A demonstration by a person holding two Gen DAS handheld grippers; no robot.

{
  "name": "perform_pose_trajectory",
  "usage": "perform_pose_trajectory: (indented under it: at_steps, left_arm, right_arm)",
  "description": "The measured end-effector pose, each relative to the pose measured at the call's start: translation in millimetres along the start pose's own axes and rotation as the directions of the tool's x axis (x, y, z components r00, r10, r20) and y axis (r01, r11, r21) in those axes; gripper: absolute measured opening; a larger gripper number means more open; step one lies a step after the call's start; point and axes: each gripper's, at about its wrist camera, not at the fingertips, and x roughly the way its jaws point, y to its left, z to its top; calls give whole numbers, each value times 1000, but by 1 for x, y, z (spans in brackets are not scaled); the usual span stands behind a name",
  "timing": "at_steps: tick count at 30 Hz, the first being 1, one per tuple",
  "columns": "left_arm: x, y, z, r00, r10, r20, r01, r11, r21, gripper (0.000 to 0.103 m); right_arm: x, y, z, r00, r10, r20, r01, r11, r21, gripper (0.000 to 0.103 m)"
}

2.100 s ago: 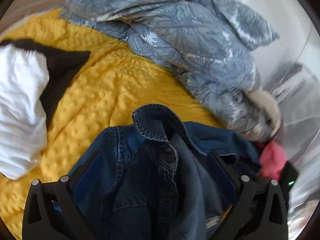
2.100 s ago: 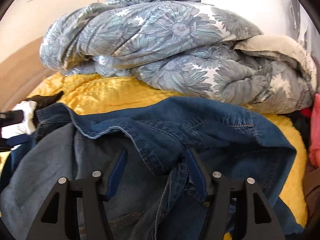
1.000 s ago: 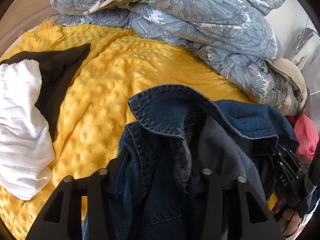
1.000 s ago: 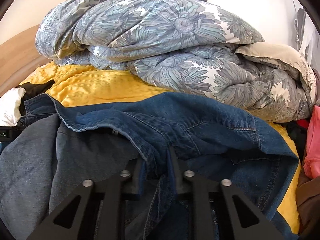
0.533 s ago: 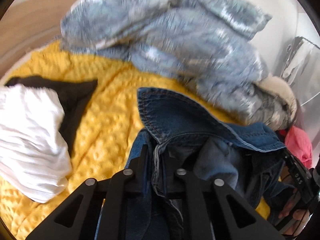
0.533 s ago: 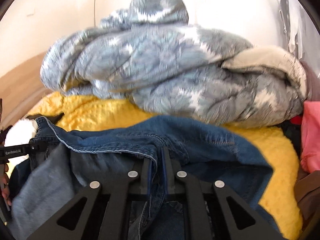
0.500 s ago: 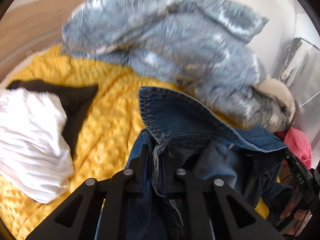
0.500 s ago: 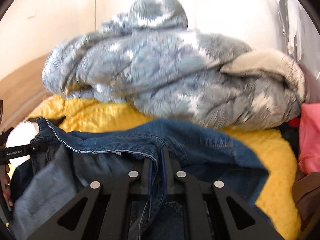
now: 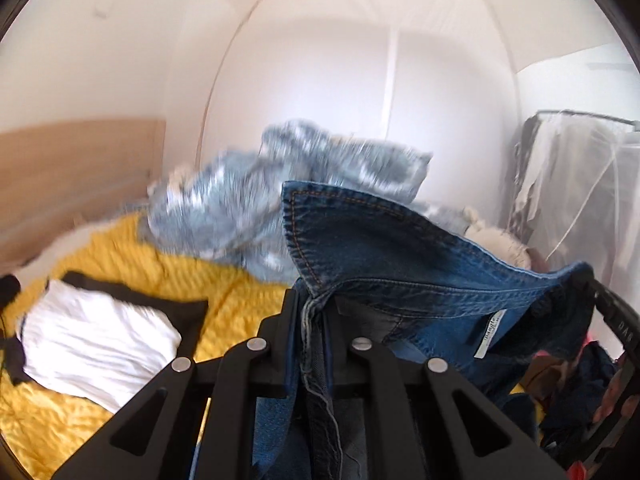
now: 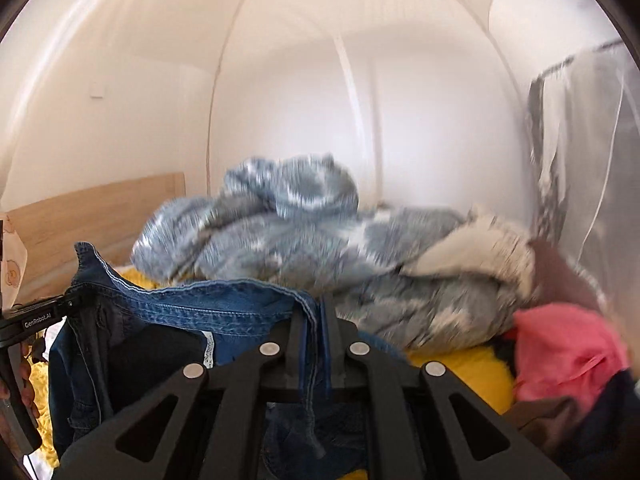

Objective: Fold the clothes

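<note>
A blue denim jacket [image 9: 400, 256] hangs lifted above the bed, stretched between both grippers. My left gripper [image 9: 314, 308] is shut on its front edge just under the collar, which stands up to the right with a white label showing. In the right wrist view the denim jacket [image 10: 208, 308] runs leftward along its collar seam, and my right gripper [image 10: 314, 312] is shut on that seam. The other gripper's black body [image 10: 28, 324] shows at the far left, held by a hand. The jacket's lower part hangs out of sight below the fingers.
A yellow textured blanket [image 9: 120, 264] covers the bed. On it lie a white garment [image 9: 96, 336] over a black one, a bunched grey floral duvet [image 10: 288, 232], and a pink garment [image 10: 568, 352] at the right. A wooden headboard [image 10: 92, 208] and plastic-covered hanging clothes [image 9: 576, 184] border the bed.
Both grippers closed on the denim jacket and rose with it, tipping toward level. The jacket has left the blanket, and the walls now fill the upper half of both views.
</note>
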Motion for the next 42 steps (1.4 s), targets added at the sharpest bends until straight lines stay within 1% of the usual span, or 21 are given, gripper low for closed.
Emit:
perform_pose_trajectory:
  at_steps: [4, 7, 9, 10, 11, 13, 14, 16, 17, 19, 20, 21, 23, 24, 27, 29, 31, 34, 35, 38, 42]
  left_arm:
    - [-47, -11, 6, 996, -22, 90, 21, 1000, 19, 12]
    - [-80, -19, 10, 988, -30, 148, 24, 999, 38, 12]
    - [-101, -22, 14, 981, -35, 191, 28, 999, 40, 10]
    - [-112, -24, 18, 977, -36, 212, 26, 999, 48, 7]
    - [-124, -27, 23, 970, -29, 241, 16, 998, 55, 7]
    - [-138, -31, 32, 968, -37, 248, 17, 996, 82, 7]
    - [-135, -34, 34, 978, -56, 202, 36, 994, 105, 7]
    - [-119, -37, 29, 995, -51, 90, 40, 992, 117, 7]
    - [-111, -34, 22, 998, -46, 42, 41, 993, 115, 7]
    - [-100, -24, -1, 1000, -17, -15, 18, 994, 111, 7]
    - [-97, -19, -13, 999, 4, -35, 0, 994, 114, 8]
    - [-97, -16, -25, 998, 17, -53, -11, 993, 114, 9]
    - [-95, -4, -50, 995, 47, -88, -36, 993, 115, 10]
    - [-95, 1, -62, 993, 67, -101, -54, 991, 123, 11]
    - [-91, 15, -88, 984, 99, -147, -80, 988, 132, 17]
    - [-85, 21, -99, 979, 102, -176, -81, 989, 126, 18]
    - [-84, 23, -103, 979, 100, -177, -78, 989, 127, 23]
    - [-84, 23, -105, 981, 85, -172, -64, 990, 125, 30]
    - [-81, 26, -105, 980, 73, -183, -53, 992, 115, 32]
    - [-72, 37, -110, 970, 52, -236, -35, 997, 76, 34]
    - [-66, 55, -111, 959, 15, -285, -19, 1000, -12, 34]
  right_arm:
    - [-54, 0, 22, 996, -13, 91, 15, 1000, -12, 5]
    - [-94, 8, 33, 987, -44, 154, 50, 998, -35, 5]
    - [-121, 13, 38, 978, -60, 199, 71, 996, -49, 4]
    - [-134, 16, 40, 973, -66, 221, 80, 995, -54, 3]
    - [-148, 18, 42, 967, -75, 246, 92, 994, -61, 0]
    - [-176, 24, 48, 945, -119, 304, 155, 983, -96, 0]
    - [-184, 26, 53, 947, -120, 297, 161, 980, -117, 0]
    - [-180, 25, 61, 976, -86, 198, 116, 982, -149, 0]
    - [-175, 23, 62, 987, -75, 142, 97, 983, -156, 0]
    - [-158, 15, 51, 997, -63, 35, 67, 989, -133, 3]
    - [-148, 11, 39, 999, -40, -33, 36, 994, -106, 12]
    - [-142, 10, 25, 996, -35, -77, 28, 996, -86, 46]
    - [-134, 14, -5, 990, -18, -137, 11, 998, -54, 92]
    - [-134, 18, -18, 989, 4, -147, -10, 999, -43, 92]
    - [-138, 43, -59, 974, 126, -186, -133, 991, -21, 92]
    - [-136, 69, -82, 954, 178, -241, -189, 982, -24, 92]
    - [-130, 92, -100, 943, 160, -291, -187, 980, -69, 92]
    - [-109, 133, -133, 945, 37, -325, -118, 965, -233, 92]
    - [-105, 139, -141, 942, 20, -334, -115, 957, -266, 92]
    - [-88, 148, -159, 915, 23, -402, -138, 956, -260, 92]
    - [-60, 145, -164, 891, 26, -454, -113, 980, -165, 92]
